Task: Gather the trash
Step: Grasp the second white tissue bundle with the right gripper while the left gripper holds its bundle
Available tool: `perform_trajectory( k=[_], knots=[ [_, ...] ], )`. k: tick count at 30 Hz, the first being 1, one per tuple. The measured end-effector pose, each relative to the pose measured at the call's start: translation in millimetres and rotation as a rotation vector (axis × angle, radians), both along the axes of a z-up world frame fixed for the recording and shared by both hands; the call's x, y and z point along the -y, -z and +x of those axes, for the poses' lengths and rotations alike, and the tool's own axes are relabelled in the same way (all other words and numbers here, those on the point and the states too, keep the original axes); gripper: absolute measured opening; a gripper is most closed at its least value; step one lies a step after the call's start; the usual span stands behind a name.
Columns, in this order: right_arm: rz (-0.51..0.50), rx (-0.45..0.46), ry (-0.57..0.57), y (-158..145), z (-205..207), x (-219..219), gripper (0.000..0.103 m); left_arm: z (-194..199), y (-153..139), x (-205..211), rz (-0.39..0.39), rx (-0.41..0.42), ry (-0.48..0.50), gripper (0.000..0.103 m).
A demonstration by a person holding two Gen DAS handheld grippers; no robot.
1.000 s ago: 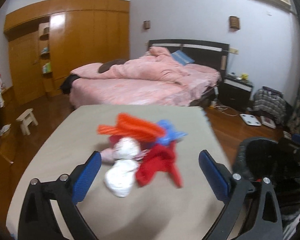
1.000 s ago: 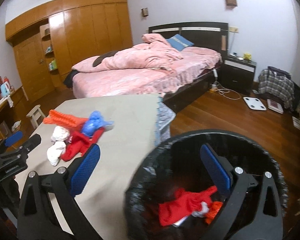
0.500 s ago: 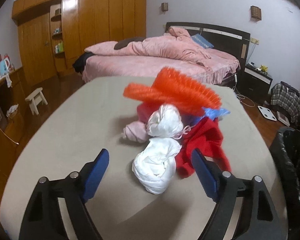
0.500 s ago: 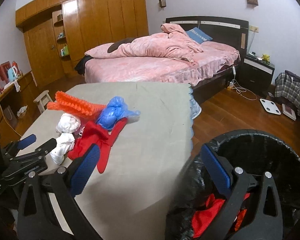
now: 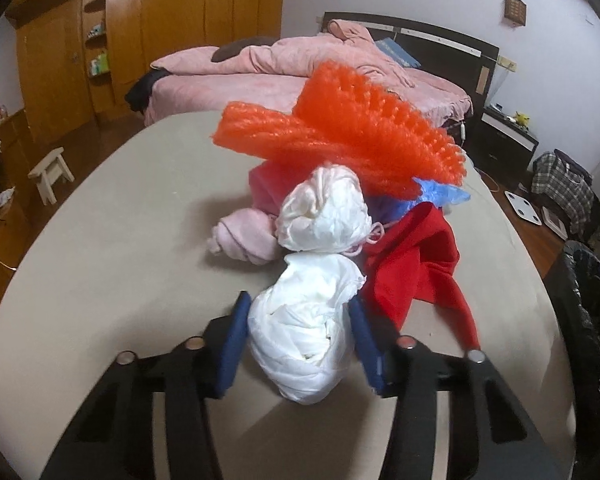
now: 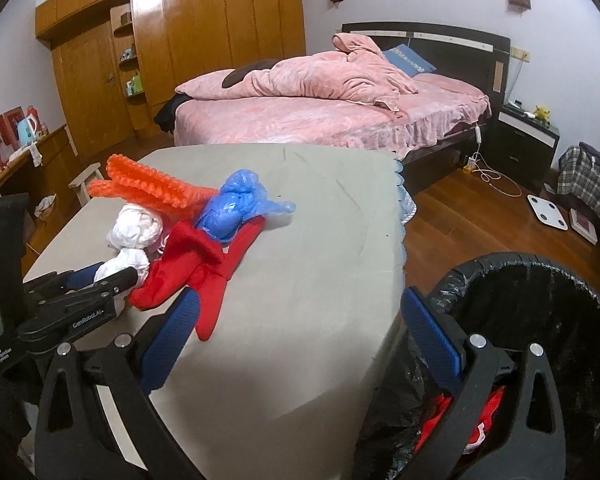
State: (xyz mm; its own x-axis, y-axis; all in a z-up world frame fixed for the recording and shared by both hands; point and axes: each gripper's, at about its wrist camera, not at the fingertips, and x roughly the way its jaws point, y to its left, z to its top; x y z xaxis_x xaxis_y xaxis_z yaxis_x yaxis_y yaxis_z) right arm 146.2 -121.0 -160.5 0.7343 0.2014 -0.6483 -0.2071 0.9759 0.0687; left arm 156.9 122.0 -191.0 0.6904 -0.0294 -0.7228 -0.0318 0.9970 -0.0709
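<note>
Left gripper (image 5: pixel 298 330), wide open a second ago, now pinches the white wad (image 5: pixel 306 332) near the table's (image 5: pixel 100 240) front edge; right gripper (image 6: pixel 296 336) gapes empty beside the bin (image 6: pixel 540 280). Transfer comes next.

- Left tool (image 6: pixel 112 276): white lettering "GenRoboAI" on the black body.
- Left tool, rear block: small white label, apparently "Data Acquisition System"; partly illegible.
- No other legible text.

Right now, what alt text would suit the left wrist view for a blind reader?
The left gripper has its jaws closed around a white crumpled bundle on a beige table. Behind lie another white wad, red cloth and orange netting.
</note>
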Motion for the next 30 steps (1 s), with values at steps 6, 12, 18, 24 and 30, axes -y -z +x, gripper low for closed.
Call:
perform_trajectory(
  k=[6, 12, 18, 24, 30],
  knots=[
    [-0.002, 0.003, -0.004, -2.1, 1.3, -3.7, 0.098, -10.3, -7.5, -6.1, -0.017, 0.028, -0.006, 0.042],
    [0.006, 0.002, -0.011, -3.4, 7.1, -13.4, 0.098, -27.5, -20.7, -10.9, -0.033, 0.05, -0.017, 0.042],
    [0.004, -0.019, -0.039, 6.8, 14.8, -32.2, 0.097, -38.6, -32.0, -17.5, 0.005, 0.088, -0.029, 0.042],
    [-0.007, -0.055, -0.064, 22.6, 27.3, -51.1, 0.091, -34.7, -34.0, -26.9, 0.017, 0.099, -0.069, 0.042],
    [0.013, -0.08, -0.101, 26.3, 32.8, -67.0, 0.083, -36.9, -30.7, -43.7, 0.021, 0.1, -0.103, 0.042]
  ],
)
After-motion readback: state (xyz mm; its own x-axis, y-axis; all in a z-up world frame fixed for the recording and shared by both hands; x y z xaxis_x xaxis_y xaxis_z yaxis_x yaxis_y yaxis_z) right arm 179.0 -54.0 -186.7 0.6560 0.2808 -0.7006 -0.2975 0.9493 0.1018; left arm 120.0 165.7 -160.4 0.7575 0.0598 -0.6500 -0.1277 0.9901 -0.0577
